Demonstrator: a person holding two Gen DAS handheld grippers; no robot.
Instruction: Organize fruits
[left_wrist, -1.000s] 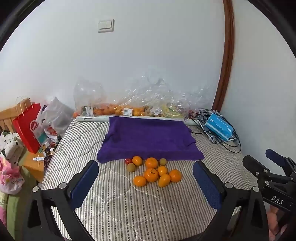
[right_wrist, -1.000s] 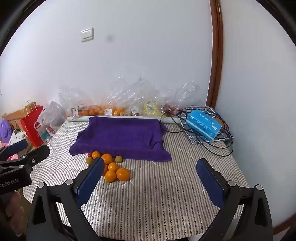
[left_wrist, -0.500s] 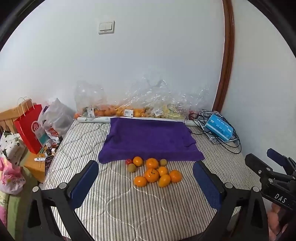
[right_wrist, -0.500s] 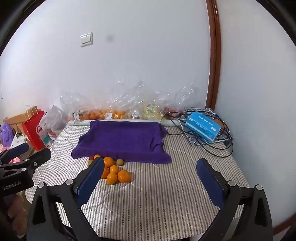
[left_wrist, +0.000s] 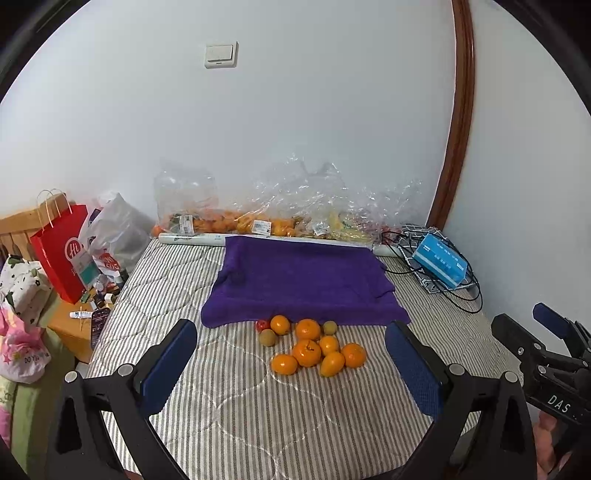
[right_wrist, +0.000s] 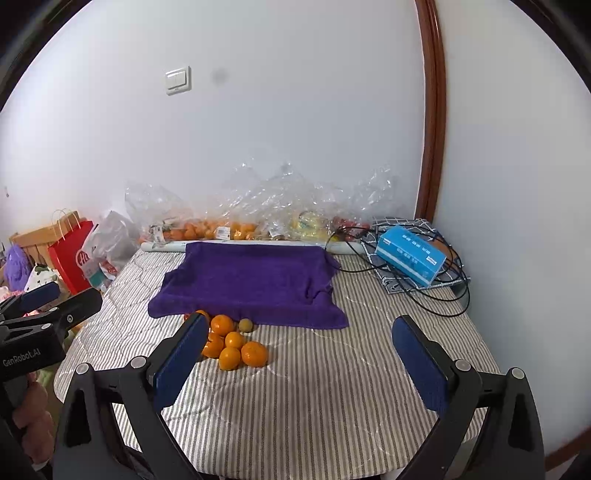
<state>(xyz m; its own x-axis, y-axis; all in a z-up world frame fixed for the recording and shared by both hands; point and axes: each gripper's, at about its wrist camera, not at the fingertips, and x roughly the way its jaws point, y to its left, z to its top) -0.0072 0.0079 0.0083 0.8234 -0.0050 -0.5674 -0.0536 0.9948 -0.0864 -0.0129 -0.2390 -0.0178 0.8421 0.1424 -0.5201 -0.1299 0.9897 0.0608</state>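
A pile of several oranges (left_wrist: 313, 350) (right_wrist: 236, 345) lies on the striped mattress just in front of a purple towel (left_wrist: 303, 280) (right_wrist: 251, 282). Two brownish-green fruits (left_wrist: 267, 337) (left_wrist: 330, 327) and one small red fruit (left_wrist: 262, 325) sit among them. My left gripper (left_wrist: 293, 363) is open and empty, held above the near mattress with the pile between its fingers in view. My right gripper (right_wrist: 301, 354) is open and empty too, to the right of the pile; its left finger (right_wrist: 181, 354) hides part of it.
Clear plastic bags of fruit (left_wrist: 258, 221) line the back wall. A blue box (right_wrist: 410, 254) on a checked cloth with black cables (right_wrist: 443, 295) sits at the back right. A red paper bag (left_wrist: 62, 251) and clutter stand off the mattress's left edge. A wall stands to the right.
Both views have drifted slightly; the fruit pile and towel look a little nearer in the right wrist view. The fruits have not moved and both grippers have stayed open.
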